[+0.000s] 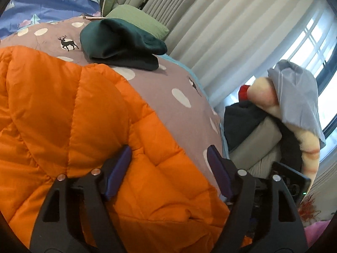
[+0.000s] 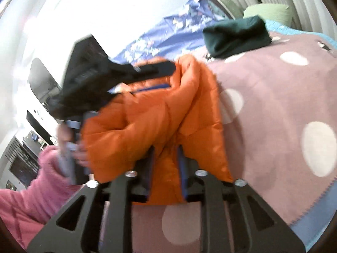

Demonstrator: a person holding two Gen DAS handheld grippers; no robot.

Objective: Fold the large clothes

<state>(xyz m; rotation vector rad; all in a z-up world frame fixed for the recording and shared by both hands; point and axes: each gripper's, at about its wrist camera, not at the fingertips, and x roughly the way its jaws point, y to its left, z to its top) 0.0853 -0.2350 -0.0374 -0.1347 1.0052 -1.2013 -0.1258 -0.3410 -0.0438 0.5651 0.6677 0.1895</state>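
A puffy orange jacket [image 1: 73, 116] [image 2: 158, 116] lies bunched on a mauve bedspread with white dots [image 1: 168, 84] [image 2: 273, 105]. My left gripper [image 1: 169, 158] hovers over the jacket's right edge with its jaws wide apart and nothing between them. From the right wrist view that same gripper [image 2: 118, 73] is a blurred black shape at the jacket's far side. My right gripper [image 2: 166, 160] stands at the jacket's near hem, partly open, a fold of orange fabric lying between its fingers [image 2: 152, 162]. A hand [image 2: 69, 147] in a pink sleeve [image 2: 42, 179] holds the left tool.
A folded dark green garment [image 1: 120, 42] [image 2: 236, 35] sits farther up the bed, with a green pillow [image 1: 137, 19] and a blue patterned sheet [image 1: 42, 0] behind it. Right of the bed a chair piled with clothes [image 1: 263, 130] stands before curtains [image 1: 231, 21].
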